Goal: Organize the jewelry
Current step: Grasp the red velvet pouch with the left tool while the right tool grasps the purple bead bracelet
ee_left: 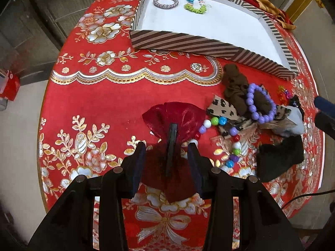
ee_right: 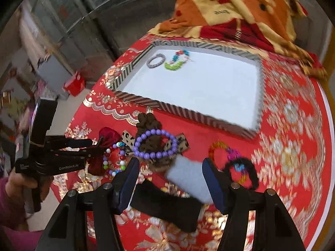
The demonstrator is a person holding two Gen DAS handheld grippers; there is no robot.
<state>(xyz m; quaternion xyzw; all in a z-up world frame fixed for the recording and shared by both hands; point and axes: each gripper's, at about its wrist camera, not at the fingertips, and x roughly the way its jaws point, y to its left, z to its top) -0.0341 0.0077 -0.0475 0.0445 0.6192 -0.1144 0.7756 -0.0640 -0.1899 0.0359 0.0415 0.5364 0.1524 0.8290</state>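
Observation:
A striped tray (ee_left: 178, 44) (ee_right: 188, 109) with a white floor holds a silver bracelet (ee_left: 165, 1) (ee_right: 155, 61) and a multicoloured bead bracelet (ee_left: 195, 3) (ee_right: 178, 61). My left gripper (ee_left: 166, 146) (ee_right: 95, 146) is open around a dark red bow clip (ee_left: 173, 123) (ee_right: 108, 135) lying on the cloth. A purple bead bracelet (ee_left: 259, 103) (ee_right: 156, 144) lies on a brown scrunchie and leopard bow. A multicoloured bead necklace (ee_left: 217, 123) (ee_right: 114, 161) lies beside it. My right gripper (ee_right: 170, 163) is open above a black bow (ee_right: 165, 205) and a white fuzzy piece (ee_right: 188, 175).
A red and gold embroidered cloth (ee_left: 104, 104) covers the round table. A black scrunchie with coloured rings (ee_right: 240, 167) lies at right. A folded blanket (ee_right: 240, 10) lies behind the tray. A red box (ee_right: 74, 83) sits on the floor at left.

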